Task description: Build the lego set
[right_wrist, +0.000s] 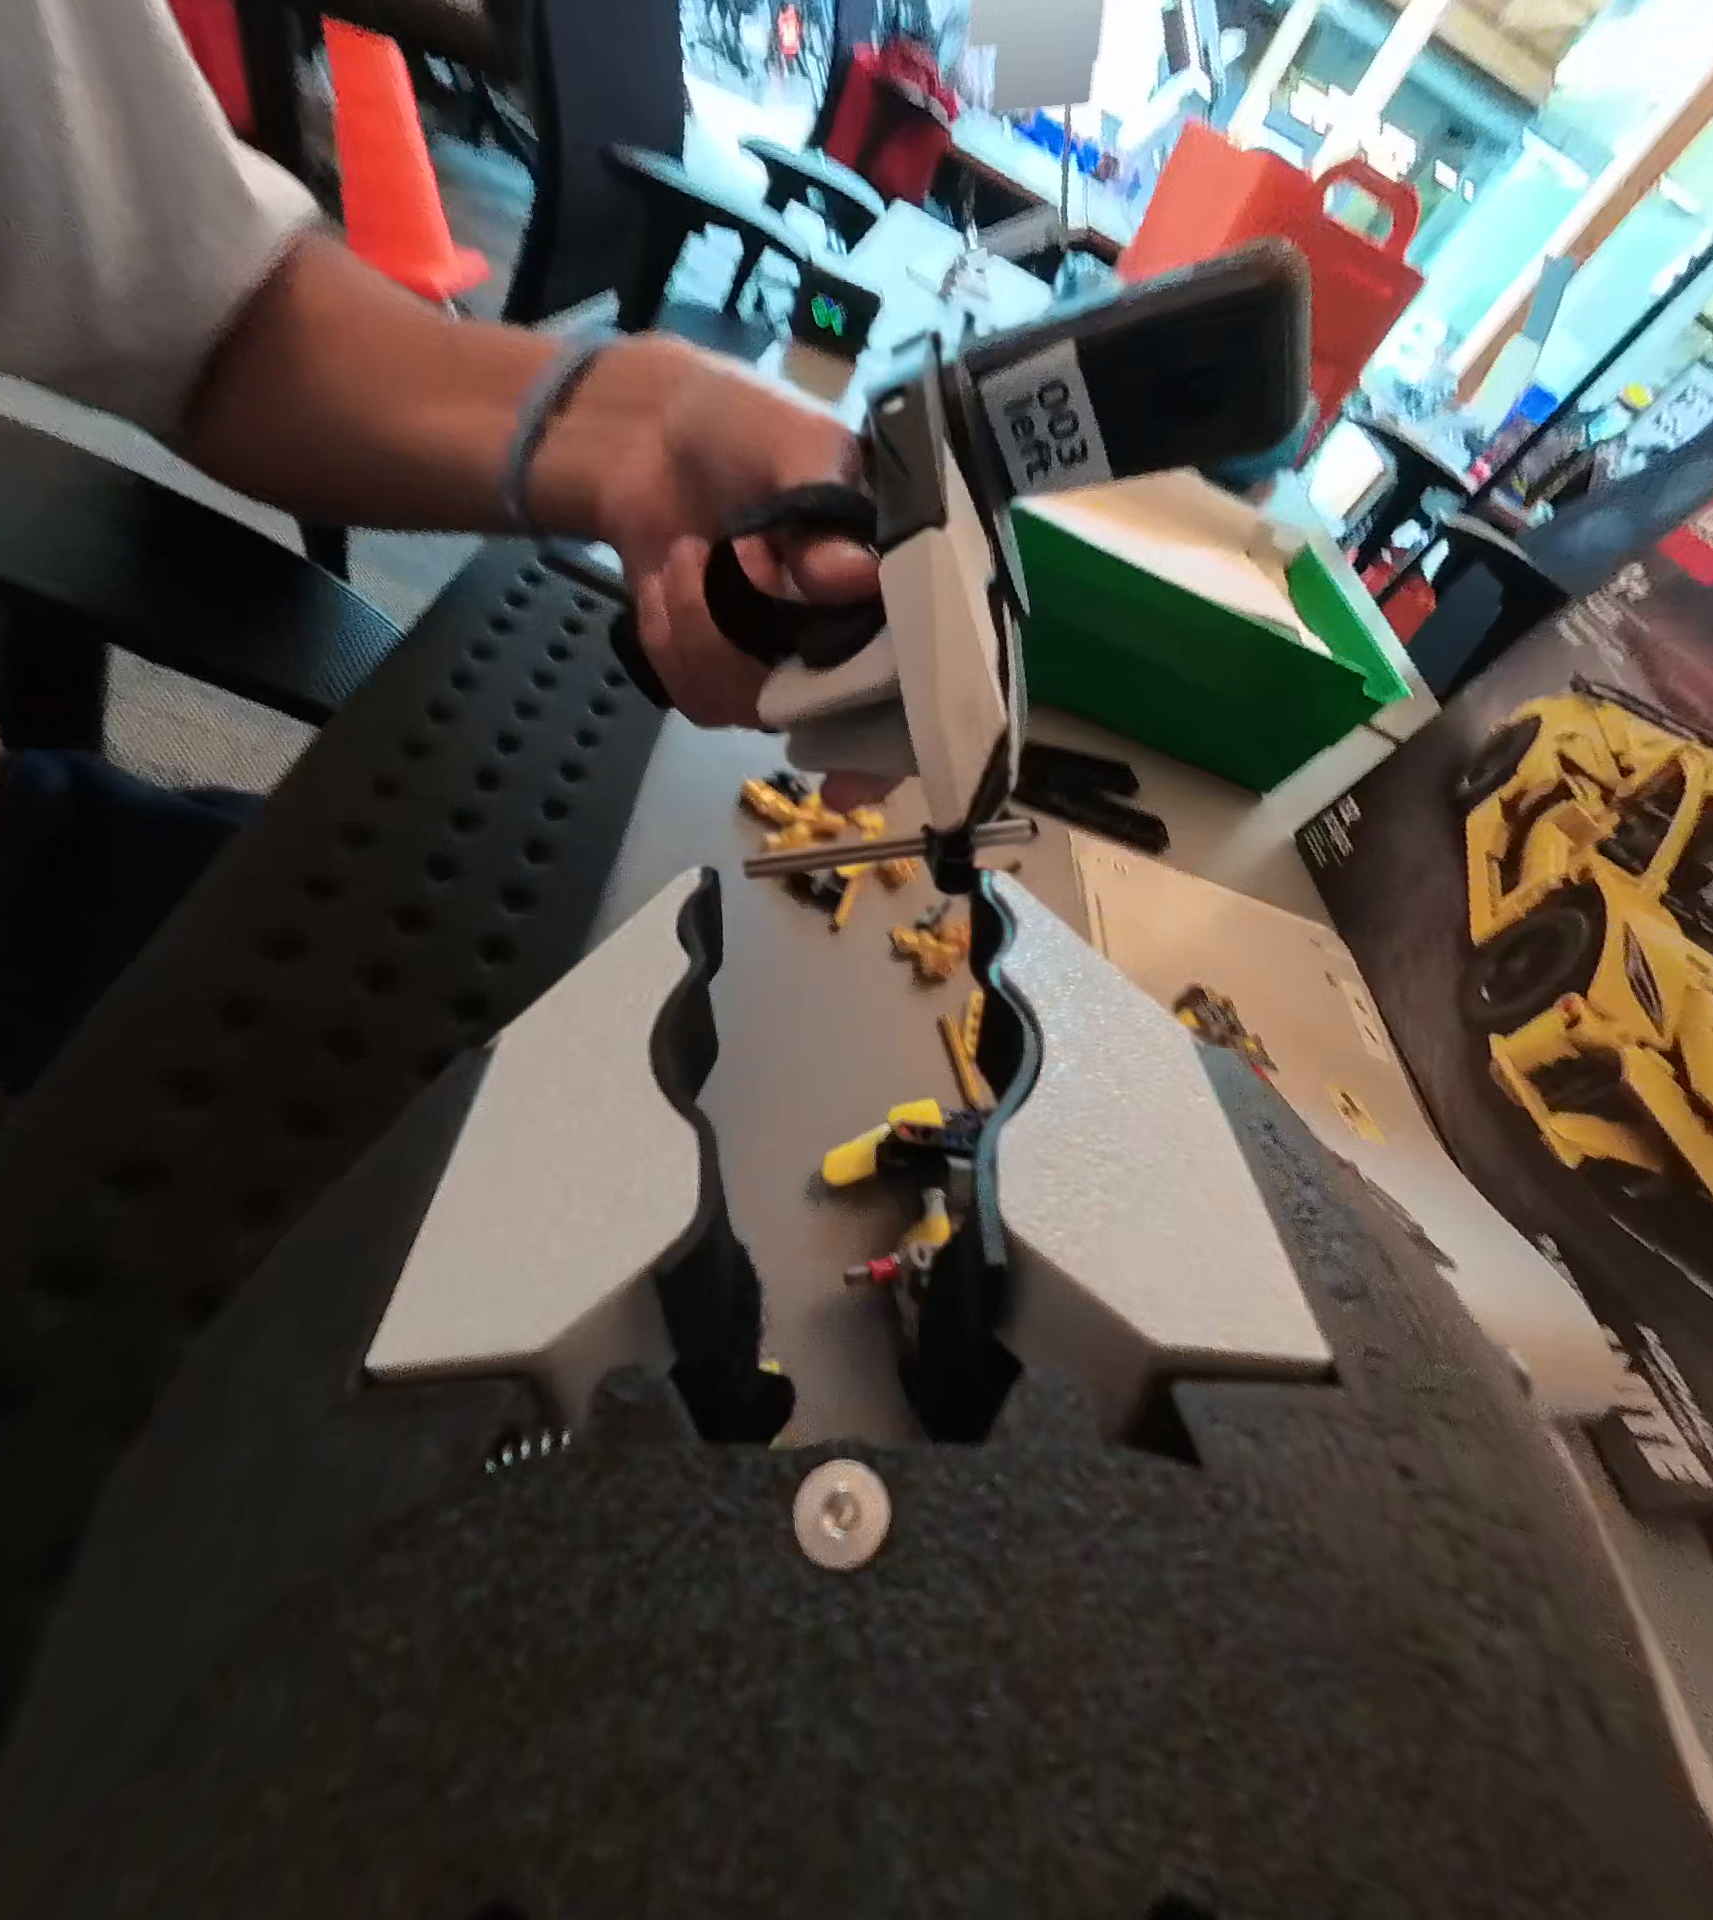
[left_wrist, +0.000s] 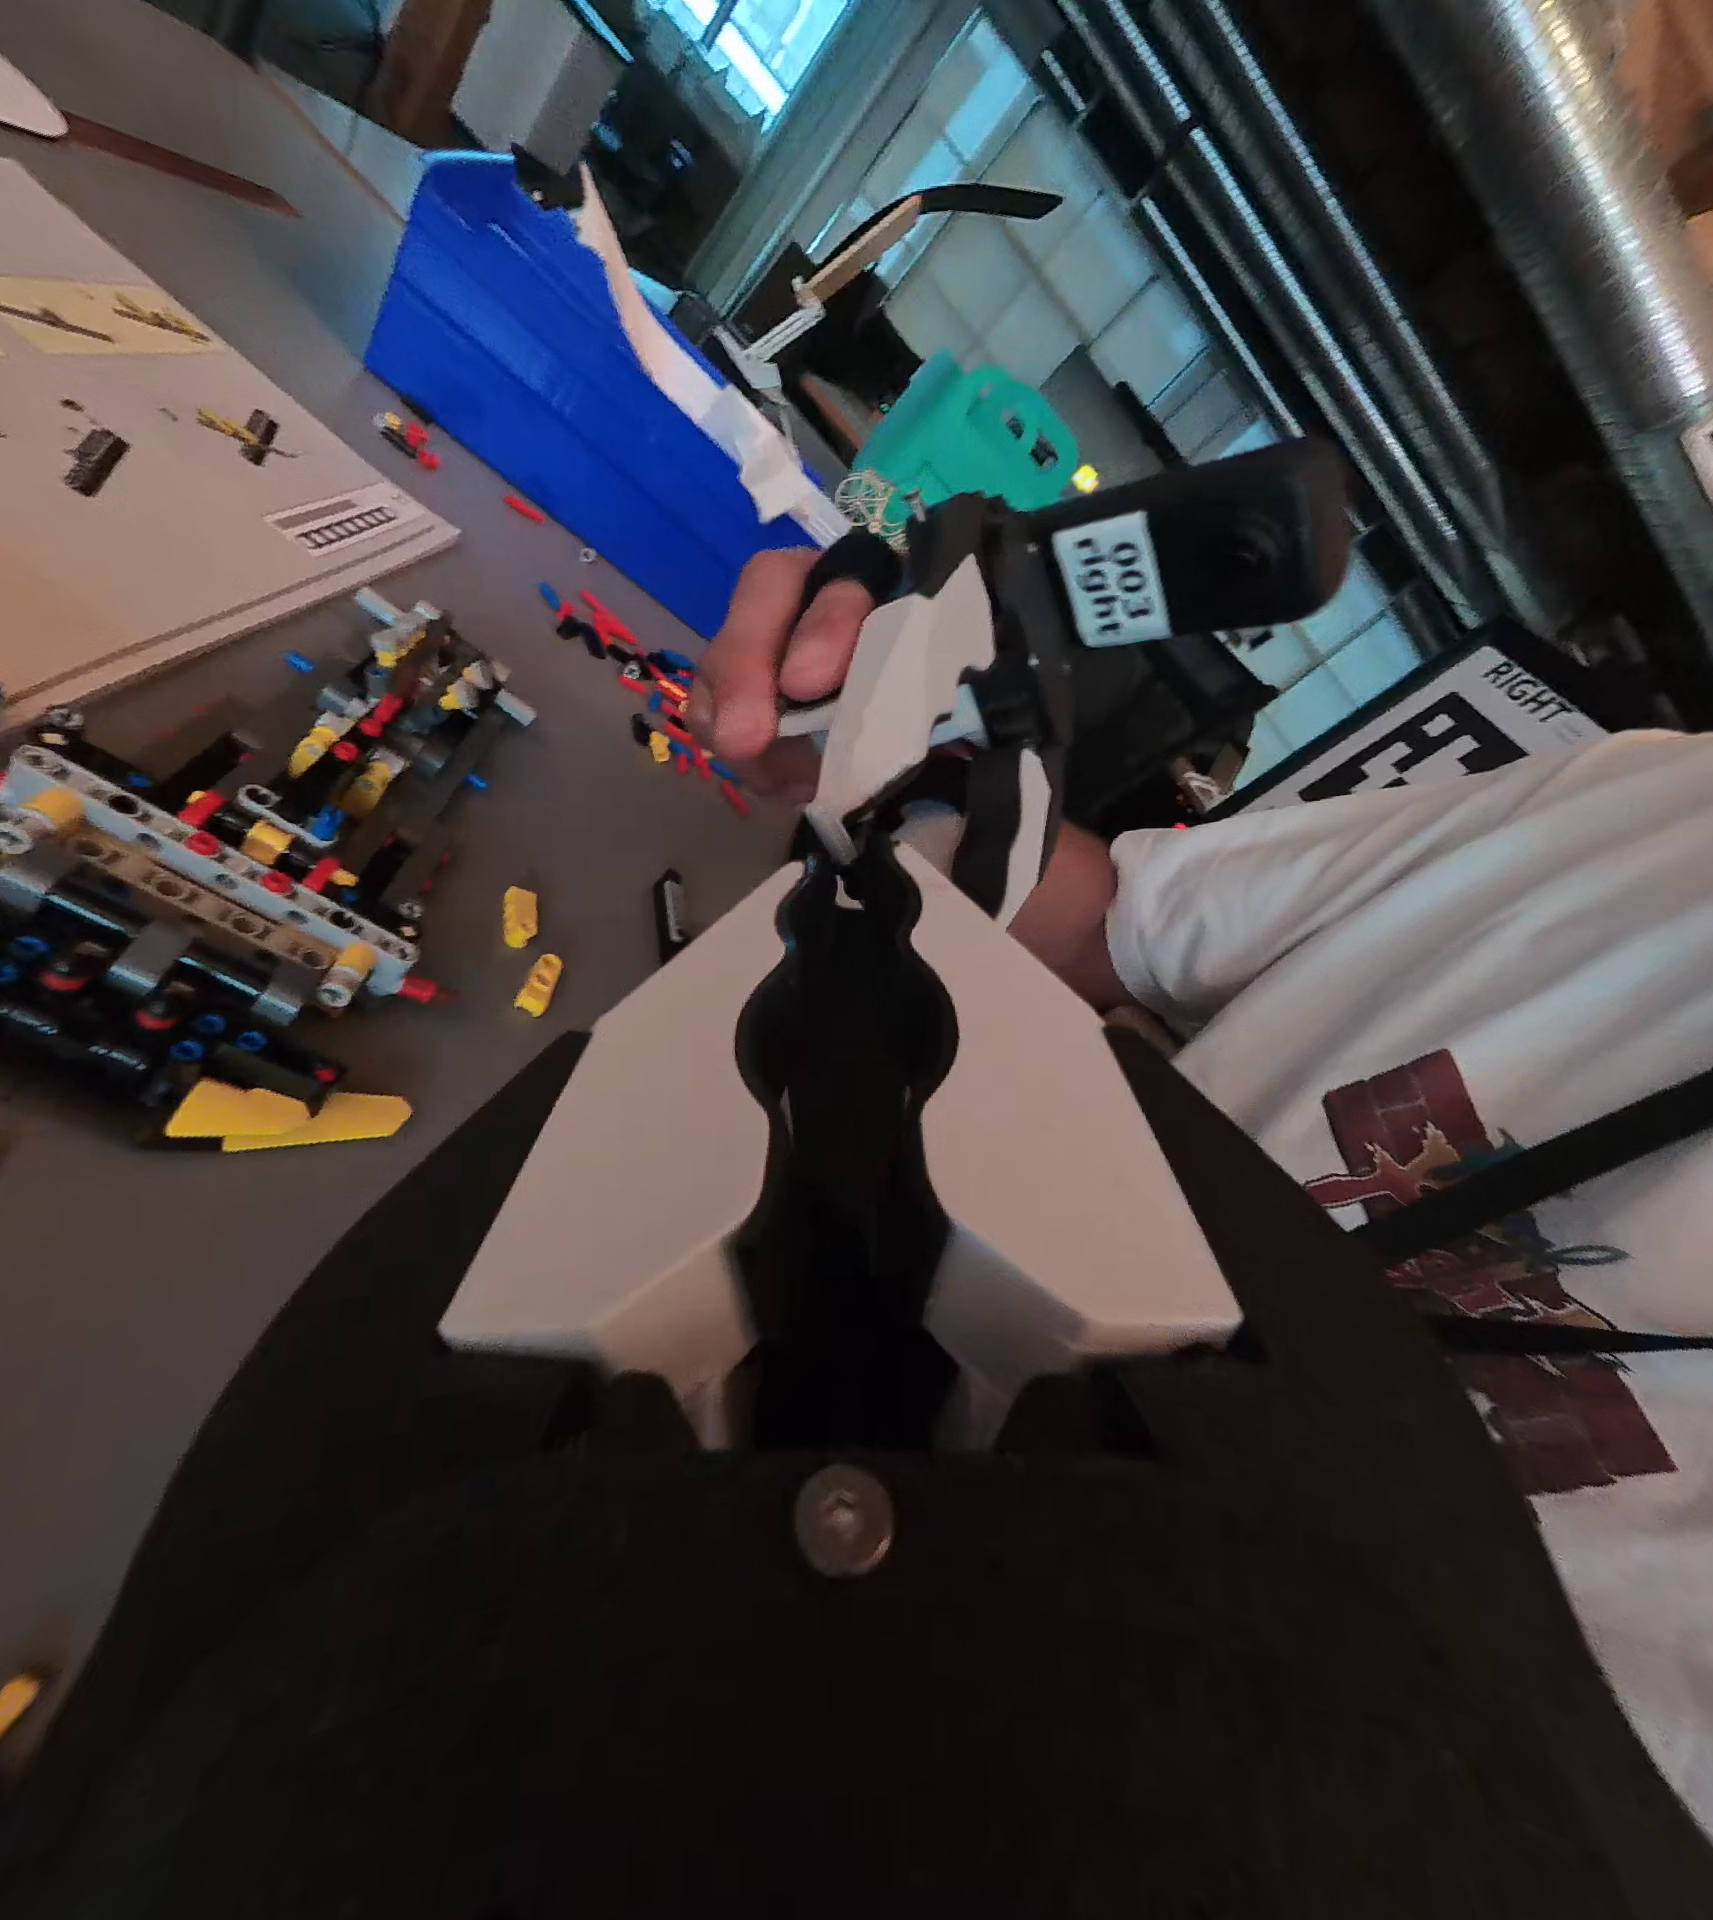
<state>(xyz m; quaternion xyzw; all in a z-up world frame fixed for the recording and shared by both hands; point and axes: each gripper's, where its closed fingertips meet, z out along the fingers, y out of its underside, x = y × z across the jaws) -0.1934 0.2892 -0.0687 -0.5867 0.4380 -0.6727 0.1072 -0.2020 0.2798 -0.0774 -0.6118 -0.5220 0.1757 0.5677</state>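
While left gripper (right_wrist: pixel 951 868) pinches thin grey axle (right_wrist: pixel 888 847) crosswise at its closed tips, held above table, right gripper (right_wrist: pixel 847 914) sits wide apart, nothing between fingers, its tips just short of axle. Axle: light, stiff, smooth (likely slippery), best taken near middle, square across pads. Half-built chassis (left_wrist: pixel 197 894) lies on table left of left gripper, well apart. Loose yellow pieces (right_wrist: pixel 925 940) scattered beneath both grippers.

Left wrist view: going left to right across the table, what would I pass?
Half-built lego model → two loose yellow pieces → pile of small red and blue pieces → right gripper, in a person's hand.
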